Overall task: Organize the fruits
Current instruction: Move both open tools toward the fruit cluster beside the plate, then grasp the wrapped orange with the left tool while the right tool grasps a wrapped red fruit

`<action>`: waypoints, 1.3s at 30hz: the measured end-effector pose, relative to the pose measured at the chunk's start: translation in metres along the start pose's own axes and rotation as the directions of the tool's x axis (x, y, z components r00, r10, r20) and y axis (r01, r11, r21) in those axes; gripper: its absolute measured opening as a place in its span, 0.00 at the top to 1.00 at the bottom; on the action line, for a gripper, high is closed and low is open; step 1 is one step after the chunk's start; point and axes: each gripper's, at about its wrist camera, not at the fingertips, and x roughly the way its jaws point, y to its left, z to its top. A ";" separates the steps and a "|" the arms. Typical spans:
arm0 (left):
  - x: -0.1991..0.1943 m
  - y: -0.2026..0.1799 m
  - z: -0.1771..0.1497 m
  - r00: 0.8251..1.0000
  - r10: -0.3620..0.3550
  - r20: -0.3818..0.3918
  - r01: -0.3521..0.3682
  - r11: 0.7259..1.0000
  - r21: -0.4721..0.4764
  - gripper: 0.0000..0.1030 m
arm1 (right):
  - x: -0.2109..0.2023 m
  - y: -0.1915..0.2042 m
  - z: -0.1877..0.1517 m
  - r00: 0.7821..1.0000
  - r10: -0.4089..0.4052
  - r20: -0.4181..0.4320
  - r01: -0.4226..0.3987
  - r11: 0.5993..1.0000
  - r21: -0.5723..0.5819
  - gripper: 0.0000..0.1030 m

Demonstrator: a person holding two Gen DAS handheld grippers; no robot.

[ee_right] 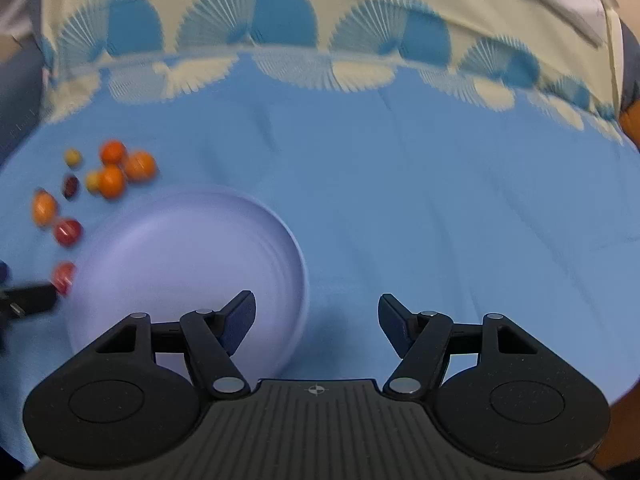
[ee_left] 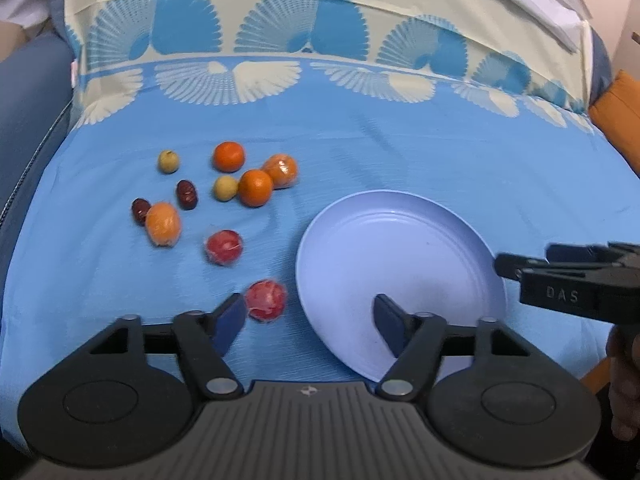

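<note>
Several small fruits lie on a blue cloth: oranges [ee_left: 256, 187], wrapped red fruits [ee_left: 266, 301], yellow-green fruits [ee_left: 168, 161] and dark red dates [ee_left: 186, 194]. A pale blue plate [ee_left: 400, 264] lies to their right and holds nothing. My left gripper [ee_left: 310, 320] is open, its left finger beside the nearest red fruit, its right finger over the plate. My right gripper [ee_right: 316, 320] is open and empty over the plate's right edge [ee_right: 296, 280]. The fruits [ee_right: 110, 180] show at the left of the right wrist view. The right gripper [ee_left: 560, 276] shows at the plate's right side.
The blue cloth [ee_right: 440, 200] with a fan-pattern border [ee_left: 280, 40] covers the surface. An orange cushion [ee_left: 620, 120] lies at the far right. A dark blue seat [ee_left: 28, 100] lies at the left.
</note>
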 end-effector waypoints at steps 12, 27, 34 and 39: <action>-0.037 0.069 0.060 0.988 -0.081 0.135 0.097 0.988 -0.117 0.87 | -0.028 -0.001 0.016 0.982 0.103 0.160 -0.106 0.994 0.013 0.55; 0.051 0.139 0.083 0.992 0.004 -0.124 -0.042 0.952 -0.305 0.71 | -0.030 0.111 0.007 0.931 0.364 0.041 -0.328 0.879 -0.347 0.69; 0.065 0.162 0.078 0.988 0.020 -0.154 -0.080 0.915 -0.396 0.52 | -0.013 0.175 0.003 0.943 0.332 -0.018 -0.288 0.790 -0.542 0.50; 0.078 0.156 0.080 0.982 0.018 -0.186 -0.089 0.920 -0.381 0.52 | 0.006 0.200 -0.011 0.969 0.246 -0.038 -0.204 0.695 -0.690 0.50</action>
